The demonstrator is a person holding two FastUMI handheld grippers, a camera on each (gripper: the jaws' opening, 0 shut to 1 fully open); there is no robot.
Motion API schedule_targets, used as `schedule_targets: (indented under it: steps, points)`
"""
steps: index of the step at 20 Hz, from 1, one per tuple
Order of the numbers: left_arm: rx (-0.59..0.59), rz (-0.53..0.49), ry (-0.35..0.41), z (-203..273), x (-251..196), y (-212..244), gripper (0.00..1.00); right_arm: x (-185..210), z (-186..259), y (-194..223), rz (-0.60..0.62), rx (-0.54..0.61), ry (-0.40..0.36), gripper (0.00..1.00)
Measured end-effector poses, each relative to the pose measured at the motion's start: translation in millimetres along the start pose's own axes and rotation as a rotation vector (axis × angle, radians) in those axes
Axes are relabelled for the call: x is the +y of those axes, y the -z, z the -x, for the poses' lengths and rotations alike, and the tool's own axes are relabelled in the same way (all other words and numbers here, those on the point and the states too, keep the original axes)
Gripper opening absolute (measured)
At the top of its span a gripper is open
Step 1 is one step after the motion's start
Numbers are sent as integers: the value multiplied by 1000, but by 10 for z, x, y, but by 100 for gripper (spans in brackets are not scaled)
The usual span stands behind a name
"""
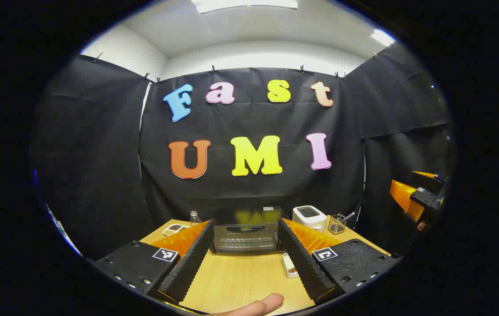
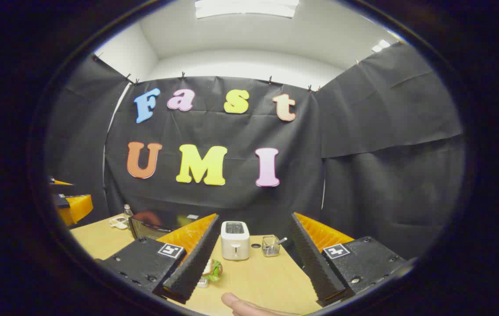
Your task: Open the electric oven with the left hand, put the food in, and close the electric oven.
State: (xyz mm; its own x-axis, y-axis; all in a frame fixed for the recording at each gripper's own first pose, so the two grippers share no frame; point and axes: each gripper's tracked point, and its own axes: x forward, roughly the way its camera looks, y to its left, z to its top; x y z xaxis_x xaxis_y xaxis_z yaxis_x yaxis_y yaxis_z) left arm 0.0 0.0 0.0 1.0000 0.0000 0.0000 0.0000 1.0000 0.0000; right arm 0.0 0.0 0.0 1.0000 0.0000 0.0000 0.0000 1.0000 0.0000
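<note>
- The left gripper (image 1: 246, 259) hangs above the near part of the wooden counter (image 1: 240, 281), its fingers (image 1: 188, 263) spread wide apart with nothing between them.
- Straight ahead of it, framed between those fingers, the electric oven (image 1: 246, 230) stands at the back of the counter against the black cloth wall, its glass door shut and its handle across the top of the door.
- A small white tray of food (image 1: 290, 265) lies on the counter just in front of the oven's right corner, partly hidden by the left gripper's right-hand finger.
- To the oven's right stand a white toaster (image 1: 309, 217) and then a wire cup (image 1: 337, 224) holding a utensil.
- To the oven's left are a clear bottle (image 1: 194, 217) and a small dish (image 1: 174, 228) with something in it.
- A fingertip of the person's hand (image 1: 258, 305) shows at the bottom edge of the left gripper view.
- The right gripper (image 2: 254, 263) is held farther to the right, facing the toaster, its fingers (image 2: 194, 263) also wide apart and empty.
- In the right gripper view a sandwich with green leaves (image 2: 212, 270) sits on the counter just beside the gripper's left-hand finger, in front of the toaster.
- Another hand (image 2: 249, 306) shows at the bottom of that view.
</note>
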Motion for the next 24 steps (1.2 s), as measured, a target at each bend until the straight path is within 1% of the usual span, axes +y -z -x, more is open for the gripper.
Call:
schedule_targets:
  steps: [1, 2, 3, 4, 6, 7, 8, 9, 10, 11, 12, 14, 16, 17, 19, 20, 21, 22, 23, 24]
  points:
    - [-5, -1, 1, 9, 4, -19, 95, 15, 52, -44, 5, -9, -6, 95]
    - [-11, 1, 2, 16, 5, -40, 95, 26, 94, -95, 7, -16, -8, 100]
    - [-13, 5, 2, 17, 12, -52, 95, 19, 103, -123, 7, -21, -9, 95]
    - [-13, 11, 2, 6, 14, -56, 95, 10, 126, -154, 5, -27, -10, 100]
    - [-8, 15, 11, -12, -1, -58, 95, 32, 147, -192, 6, -34, -15, 100]
    - [-6, 15, 13, -21, 14, -50, 96, 44, 165, -181, 11, -24, -18, 100]
    - [-2, 16, 11, -32, 42, -46, 95, 45, 169, -150, 12, -12, -22, 95]
    - [0, 19, 5, -41, 68, -35, 95, 37, 169, -126, 7, 0, -21, 95]
    - [4, 20, 5, -62, 75, -29, 95, 33, 166, -109, -2, 12, -21, 100]
    - [10, 23, 8, -89, 69, -18, 95, 36, 161, -88, -10, 26, -25, 100]
    - [12, 24, 12, -117, 69, -21, 96, 36, 146, -48, -19, 43, -26, 95]
    - [13, 31, 24, -199, 66, -20, 95, 52, 115, 20, -42, 79, -40, 95]
    - [26, 41, 33, -337, 67, 28, 95, 26, 101, 44, -61, 92, -45, 95]
    - [38, 40, 42, -419, 62, 63, 95, -7, 81, 14, -62, 80, -38, 100]
    - [56, 37, 67, -624, 31, 133, 96, -57, 50, -5, -73, 61, -31, 100]
    - [65, 32, 67, -737, 51, 178, 96, -56, 45, -14, -78, 52, -36, 95]
    - [67, 33, 48, -856, 102, 212, 95, -52, 26, -38, -80, 41, -45, 100]
    - [67, 32, 36, -987, 139, 249, 96, -70, 10, -39, -80, 34, -48, 100]
    - [68, 30, 32, -1142, 149, 289, 95, -102, -10, -39, -80, 31, -45, 95]
    - [69, 27, 31, -1296, 150, 337, 95, -124, -22, -20, -81, 28, -45, 95]
